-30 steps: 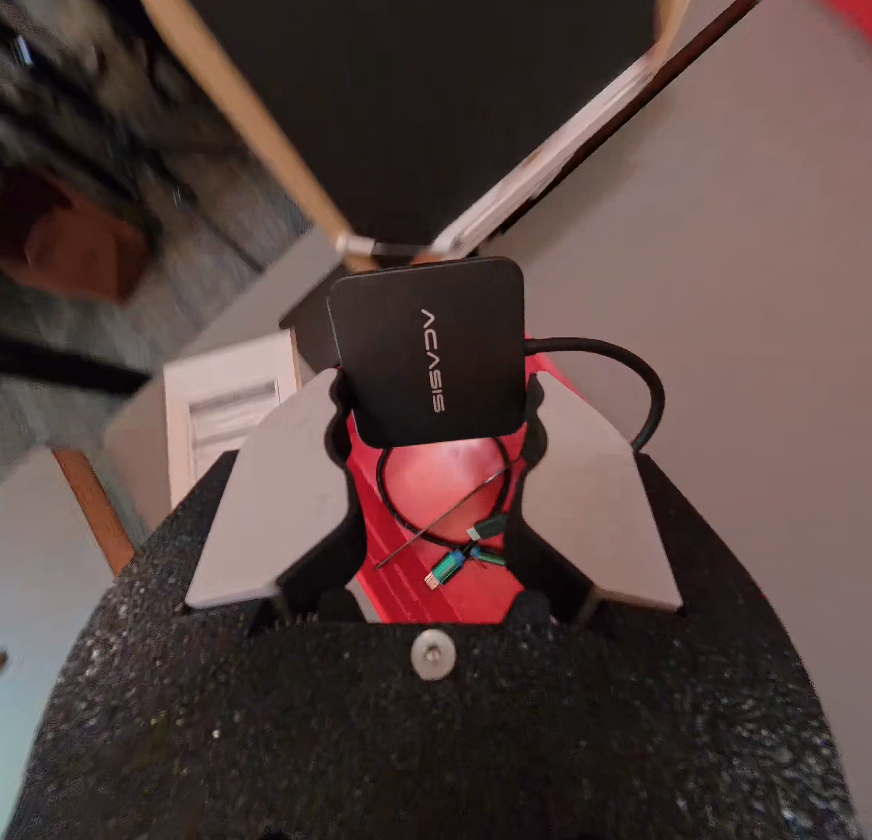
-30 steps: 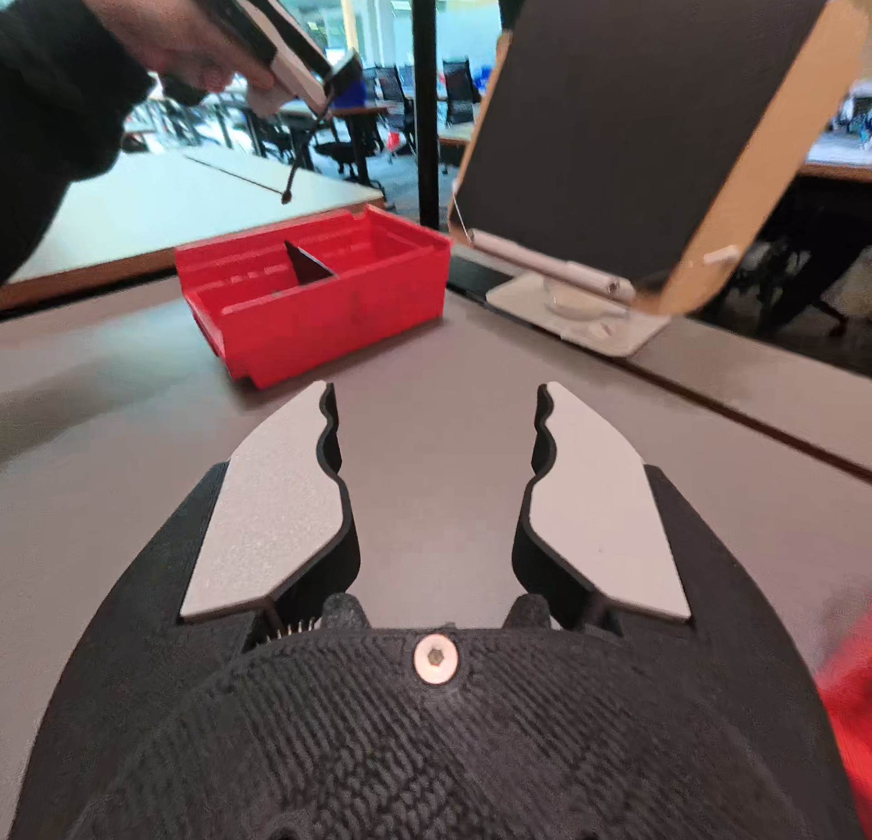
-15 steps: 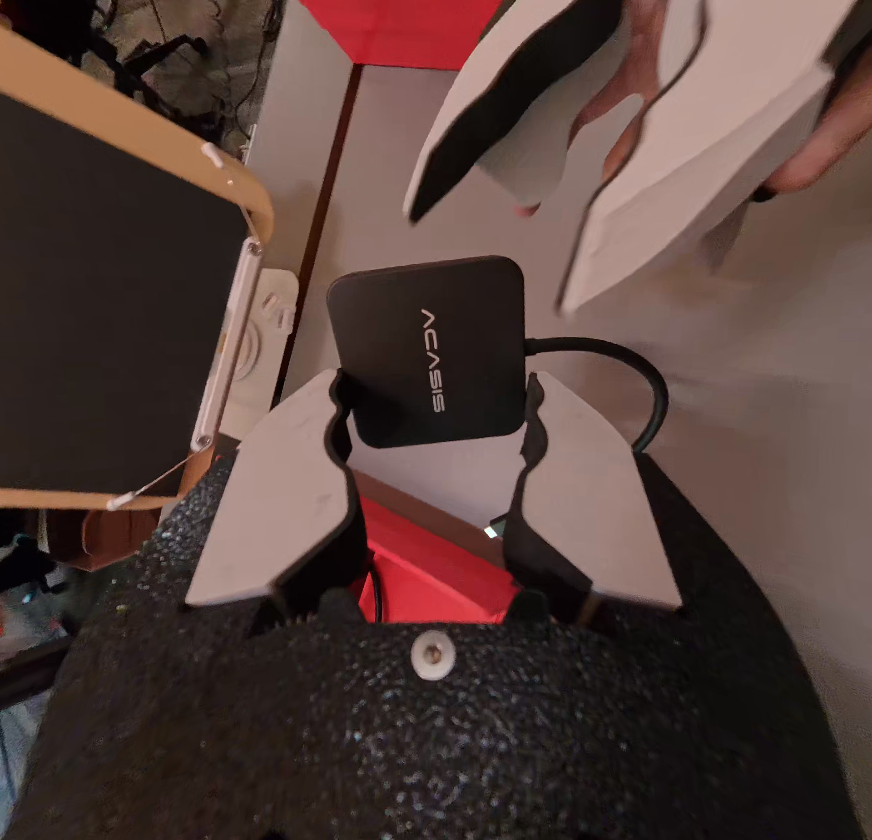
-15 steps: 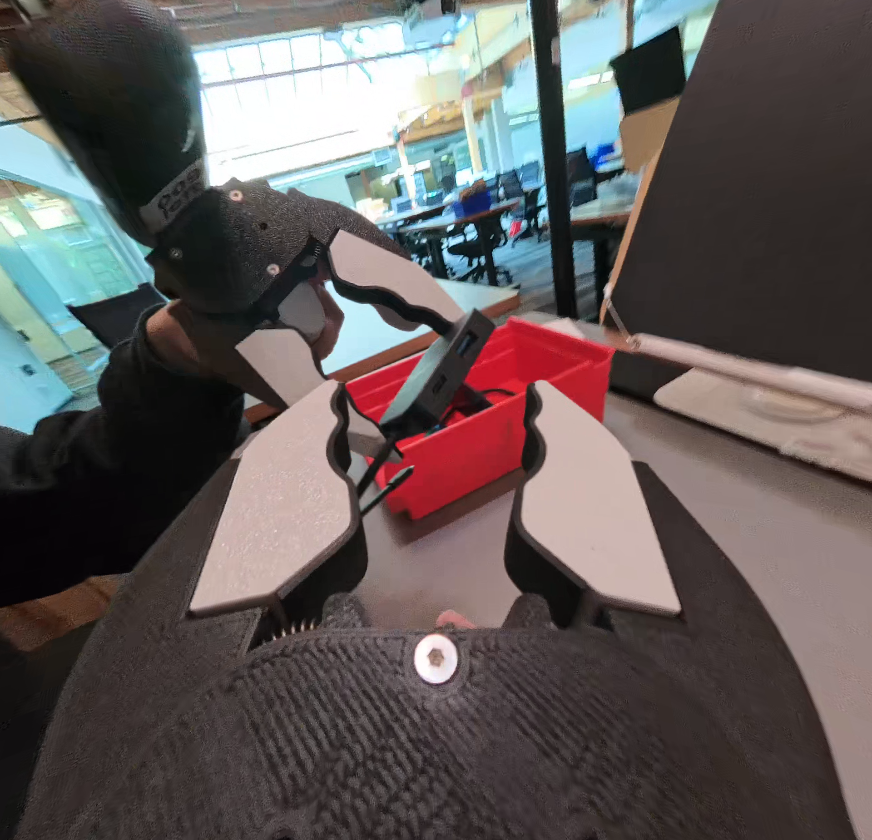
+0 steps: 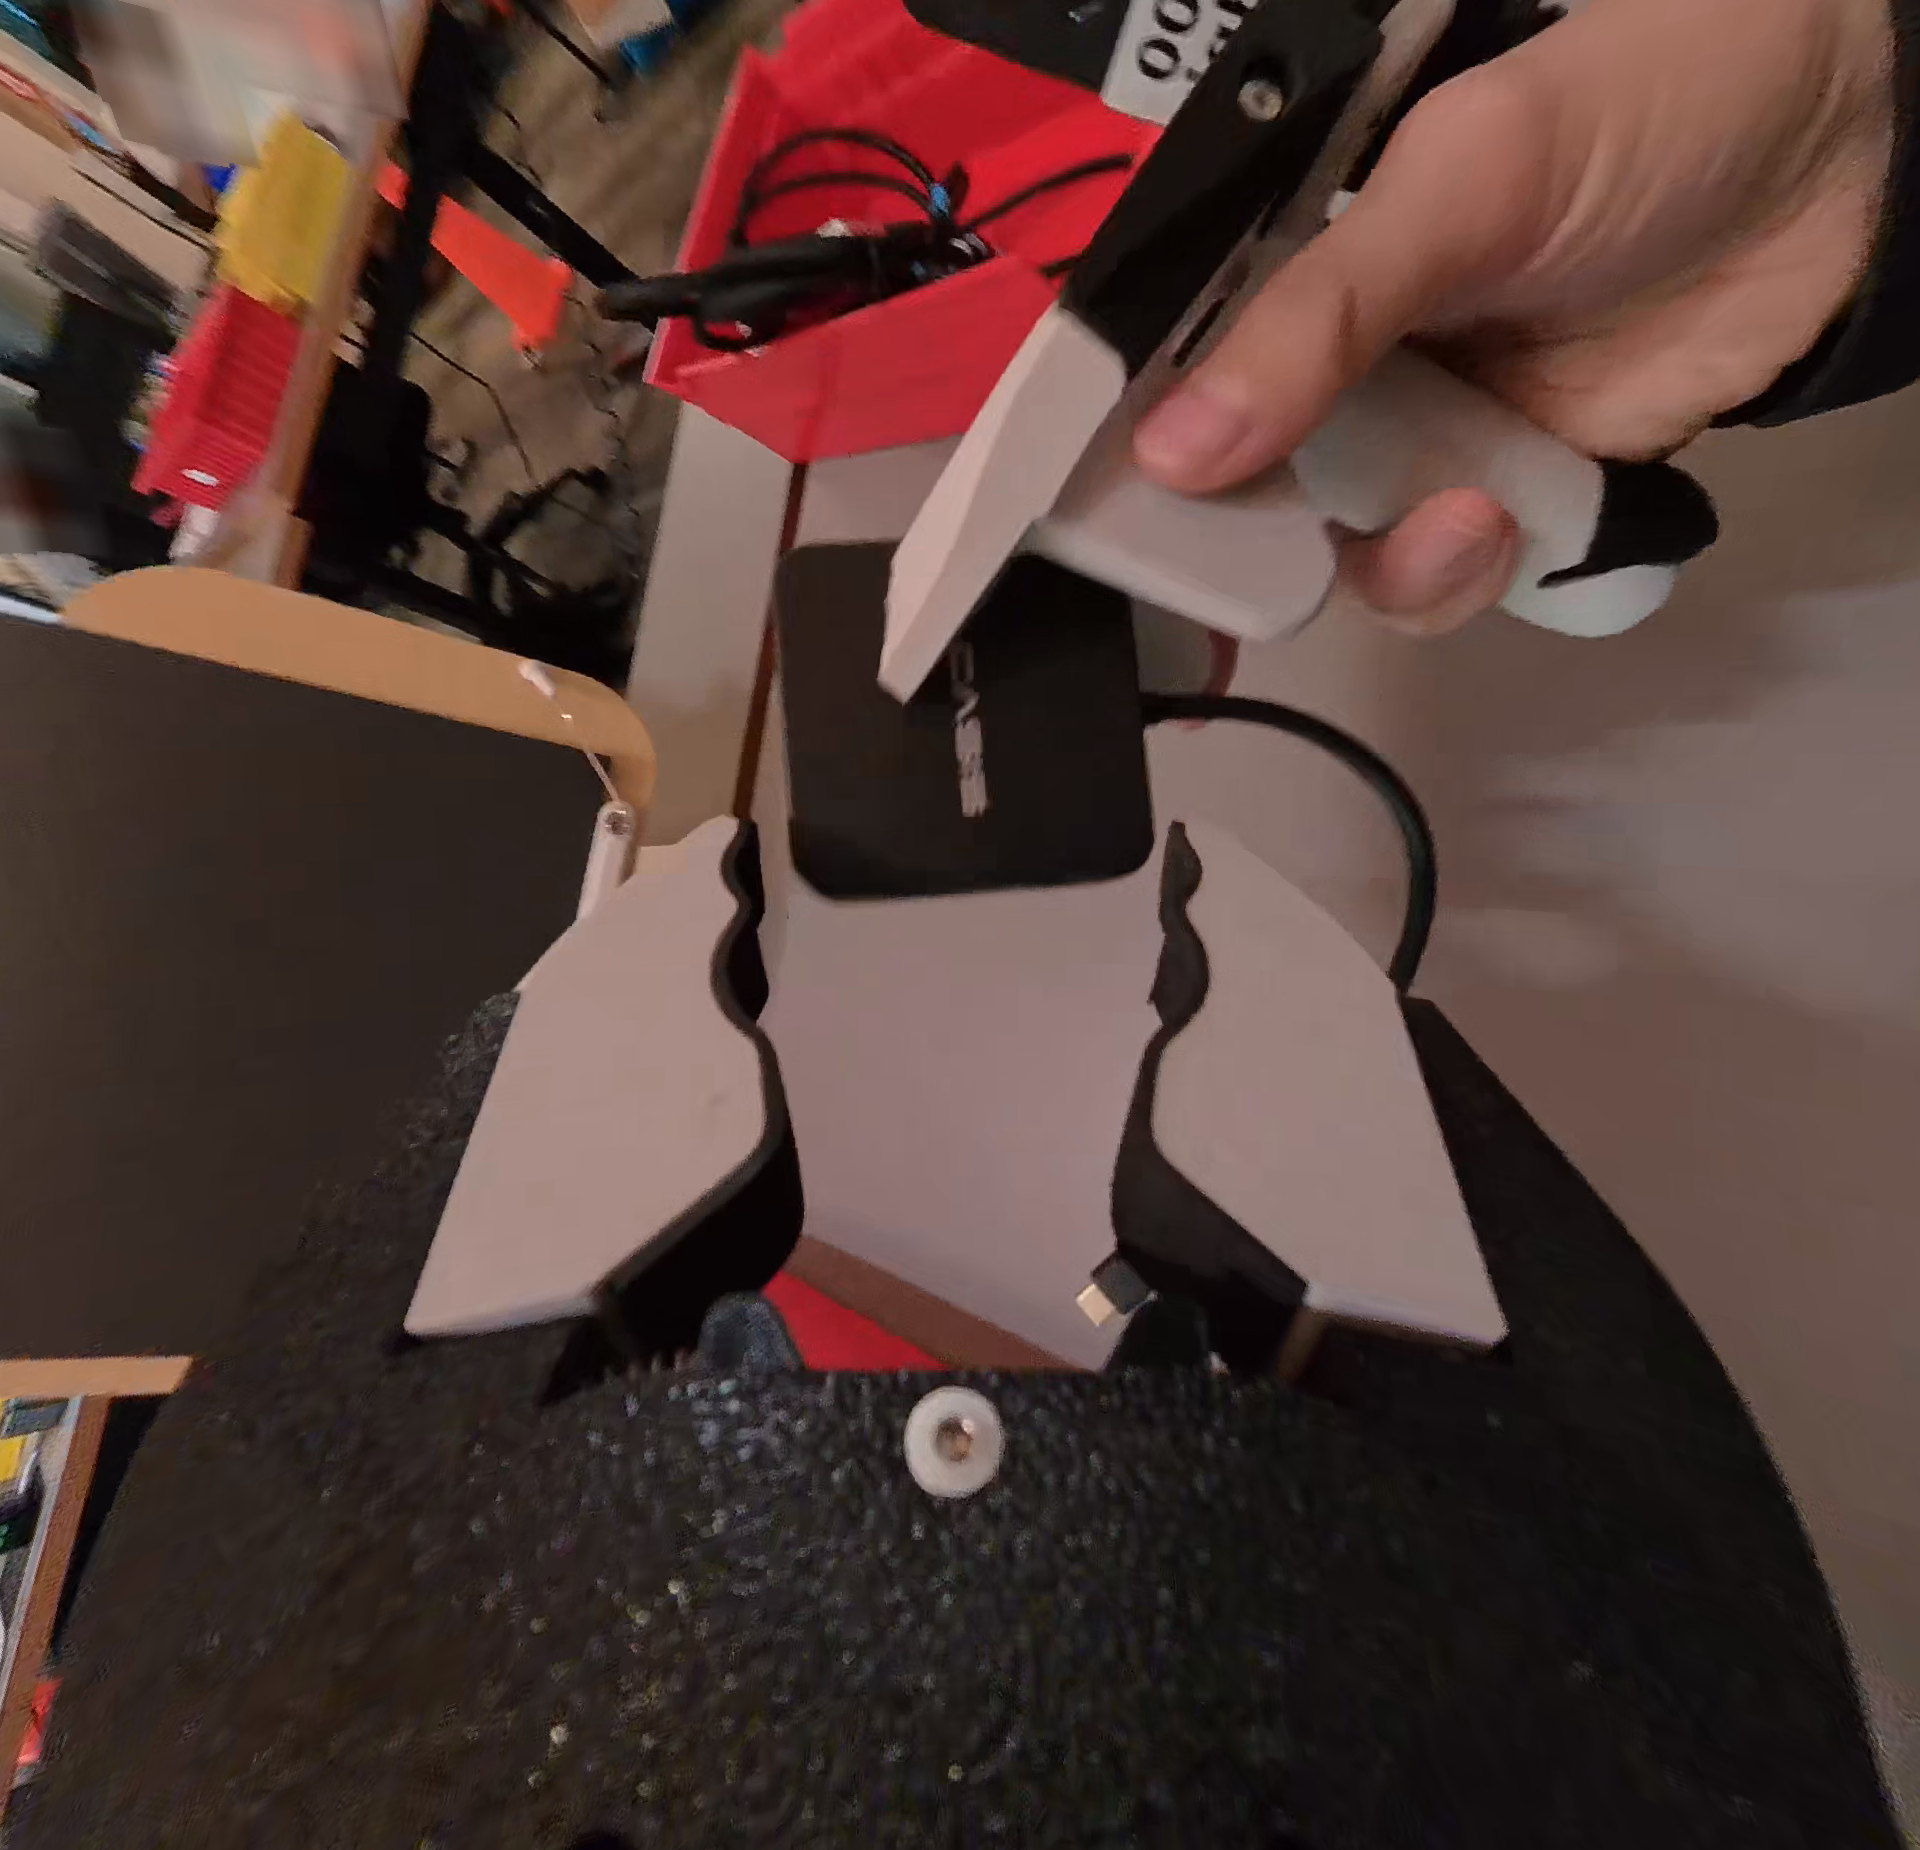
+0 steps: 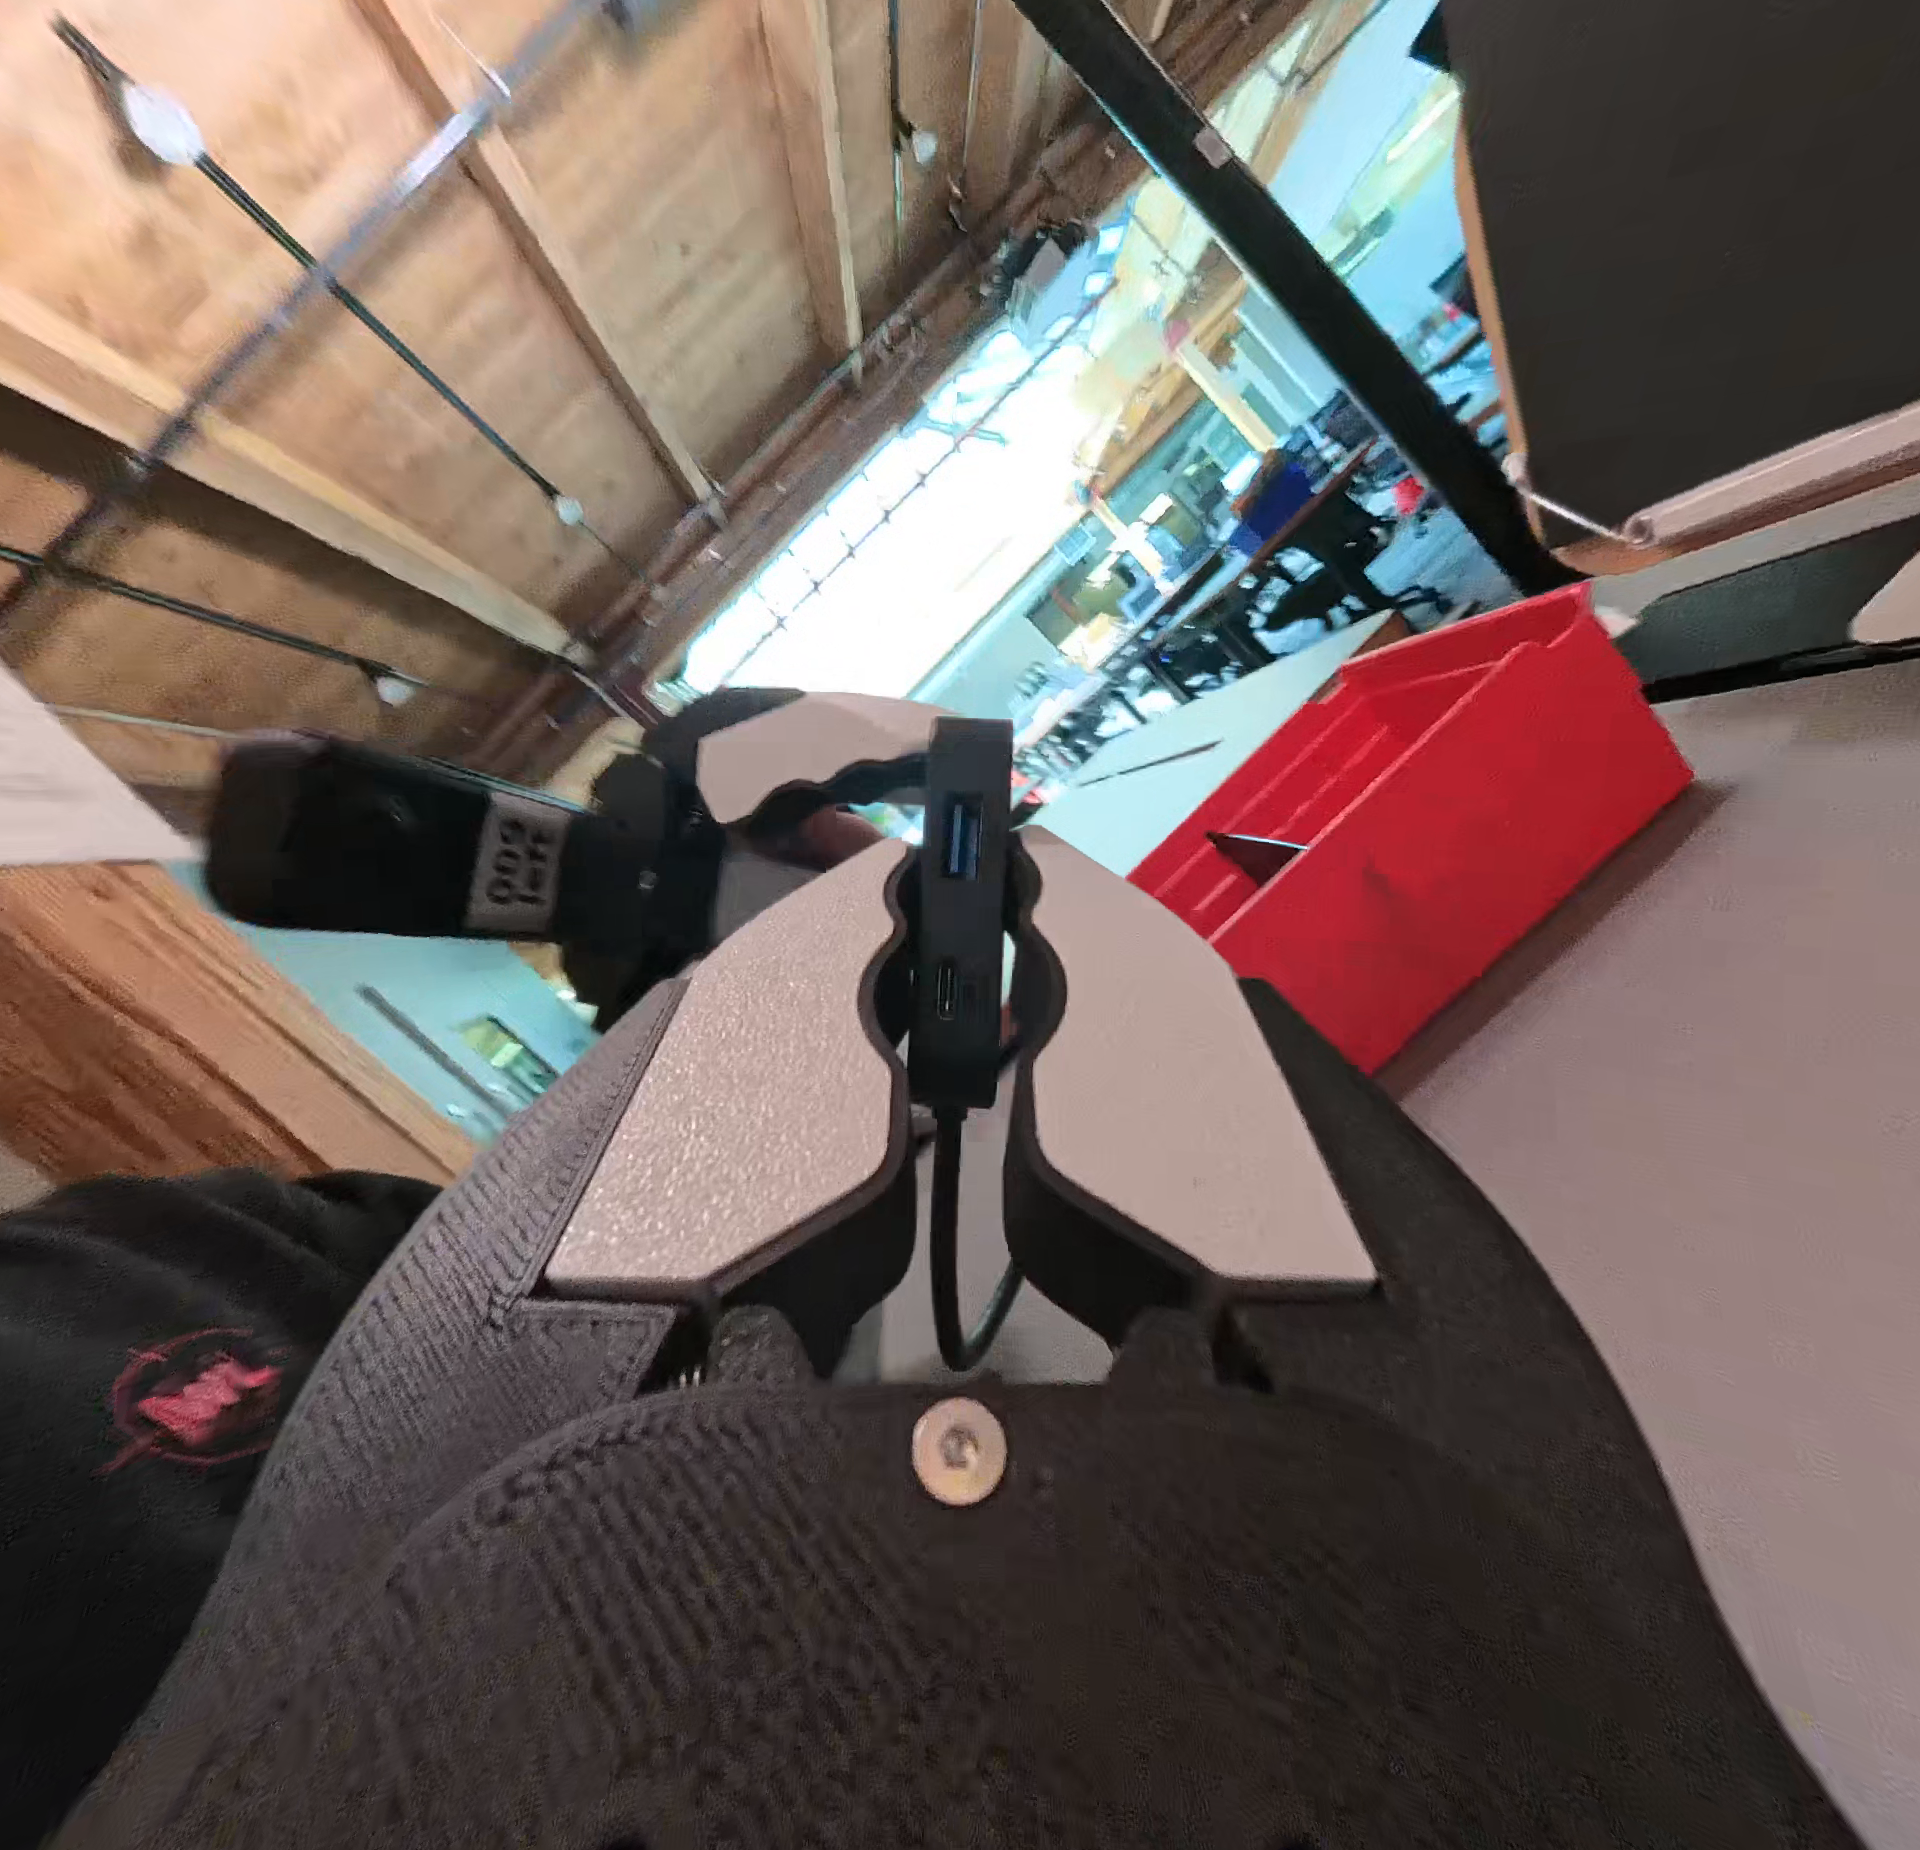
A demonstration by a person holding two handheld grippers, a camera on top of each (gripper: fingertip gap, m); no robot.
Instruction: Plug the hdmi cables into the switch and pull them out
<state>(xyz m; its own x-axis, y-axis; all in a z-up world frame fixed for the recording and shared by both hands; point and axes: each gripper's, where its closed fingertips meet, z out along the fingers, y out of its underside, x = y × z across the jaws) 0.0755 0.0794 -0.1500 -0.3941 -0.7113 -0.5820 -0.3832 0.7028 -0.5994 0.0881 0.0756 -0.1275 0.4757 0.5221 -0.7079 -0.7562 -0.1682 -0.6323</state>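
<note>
The switch [image 5: 966, 761] is a flat black square box held in the air. Its short black cable [image 5: 1403, 834] loops back to a small plug [image 5: 1112, 1301] by my right finger. My left gripper [image 5: 961, 855] is open, its tips on either side of the switch's near edge with small gaps. A finger [image 5: 987, 522] of my right gripper crosses the switch's far end. In the right wrist view my right gripper [image 6: 961, 865] is shut on the switch [image 6: 961, 927], seen edge-on with its ports facing me. The left gripper [image 6: 790, 761] is behind it. Black cables [image 5: 831, 252] lie in a red bin [image 5: 862, 377].
The red bin [image 6: 1455, 865] stands on the grey table [image 6: 1714, 1125]. A black panel with a tan frame [image 5: 260, 917] stands on a white foot to the left, and shows at the upper right in the right wrist view [image 6: 1683, 190]. A person's hand [image 5: 1558, 242] holds the right gripper.
My right gripper has come in and shut on the switch. The switch has slid outward, from between my left fingertips to just at their ends. Both views have swung.
</note>
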